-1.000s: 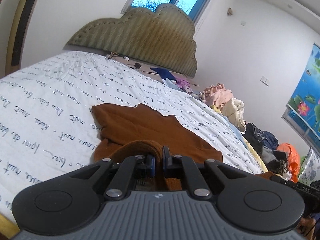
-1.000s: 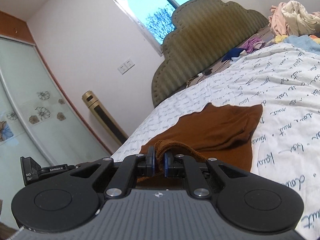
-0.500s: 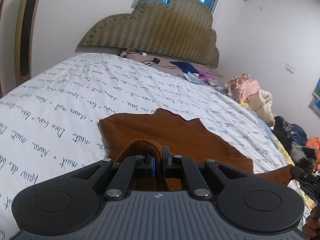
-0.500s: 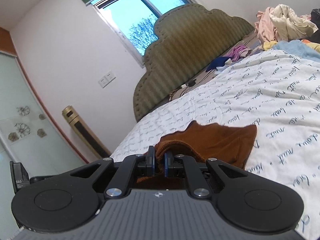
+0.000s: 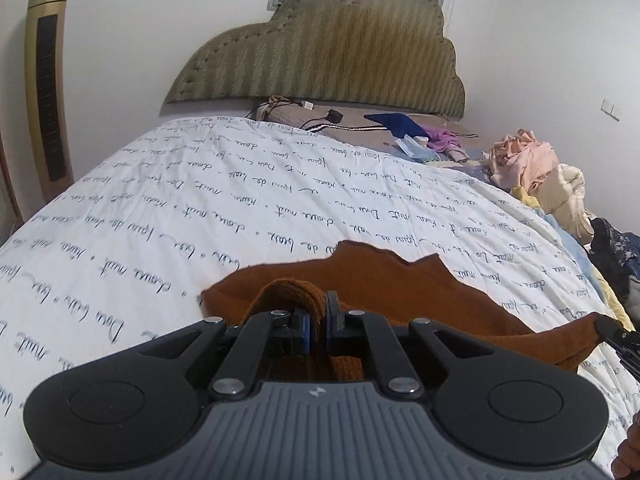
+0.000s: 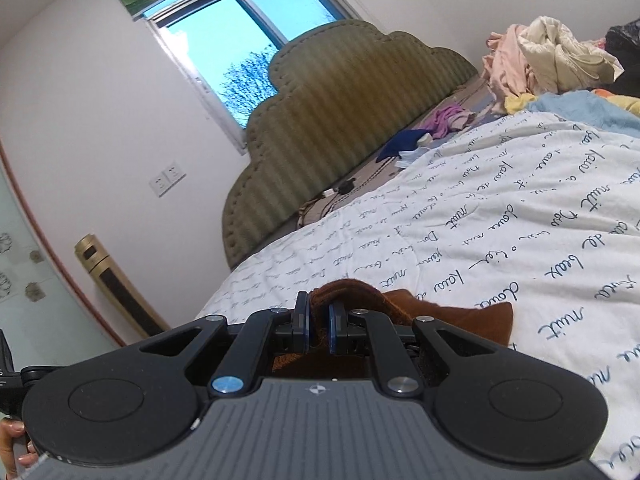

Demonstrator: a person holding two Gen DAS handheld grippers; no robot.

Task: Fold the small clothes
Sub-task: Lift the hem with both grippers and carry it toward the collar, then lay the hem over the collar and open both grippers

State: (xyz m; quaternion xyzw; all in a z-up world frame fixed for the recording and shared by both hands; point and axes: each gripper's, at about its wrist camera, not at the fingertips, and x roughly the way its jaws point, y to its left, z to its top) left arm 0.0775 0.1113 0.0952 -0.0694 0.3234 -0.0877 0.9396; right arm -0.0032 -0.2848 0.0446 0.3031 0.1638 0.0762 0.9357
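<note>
A rust-brown knit garment (image 5: 404, 292) lies on the white bedsheet with script print (image 5: 200, 216). My left gripper (image 5: 316, 322) is shut on a thick ribbed edge of the garment, which bunches up over its fingertips. My right gripper (image 6: 318, 326) is shut on another edge of the same brown garment (image 6: 456, 316). The right gripper's tip shows at the far right of the left wrist view (image 5: 618, 338), holding the cloth's other corner. Most of the garment near me is hidden behind the gripper bodies.
A padded olive headboard (image 5: 320, 52) stands at the far end of the bed. A heap of loose clothes (image 5: 536, 176) lies along the bed's right side. Small clothes and cables (image 5: 400, 128) lie near the headboard. A gold tower unit (image 5: 46, 80) stands at the left wall.
Both grippers have carried the held edges forward toward the headboard, so less brown cloth shows ahead. Both views have tilted more level. Both stay shut on the garment.
</note>
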